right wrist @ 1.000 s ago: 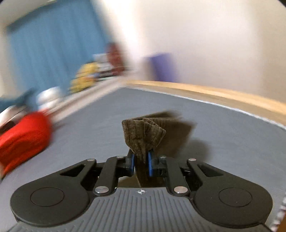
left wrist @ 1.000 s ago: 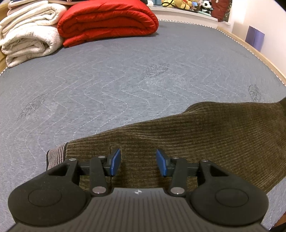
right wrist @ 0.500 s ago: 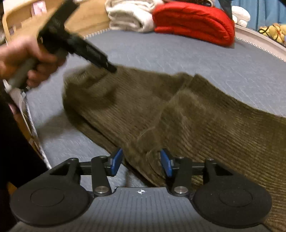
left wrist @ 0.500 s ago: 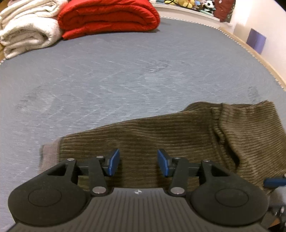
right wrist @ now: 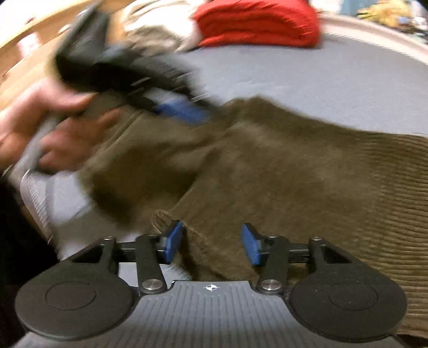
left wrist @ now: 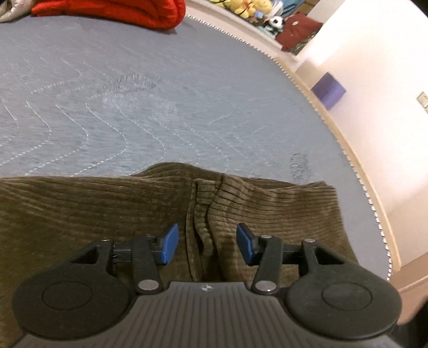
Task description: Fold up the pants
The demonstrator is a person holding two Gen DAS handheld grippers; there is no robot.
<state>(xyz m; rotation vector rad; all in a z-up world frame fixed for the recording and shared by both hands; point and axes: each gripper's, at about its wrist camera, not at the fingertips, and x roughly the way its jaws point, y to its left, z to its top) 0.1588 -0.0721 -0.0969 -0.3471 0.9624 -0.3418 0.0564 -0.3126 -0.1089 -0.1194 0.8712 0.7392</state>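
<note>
Olive-brown corduroy pants (left wrist: 93,208) lie flat on the grey quilted mattress (left wrist: 133,107), with one part folded over another near the middle. My left gripper (left wrist: 206,243) is open and empty, low over the folded edge, a raised ridge of cloth between its blue pads. My right gripper (right wrist: 212,246) is open and empty over the pants (right wrist: 281,174) at their near edge. In the right wrist view the left gripper (right wrist: 184,112) shows blurred, held by a hand (right wrist: 53,128), above the pants' far end.
A folded red blanket (left wrist: 120,10) lies at the far side of the mattress, also in the right wrist view (right wrist: 256,21) next to pale folded towels (right wrist: 157,29). Plush toys (left wrist: 240,10) and a purple box (left wrist: 327,89) sit beyond the mattress edge.
My right gripper, shut on a pants end a second ago, has let it go onto the pants and stays open. My left gripper has swept right along the pants to the fold.
</note>
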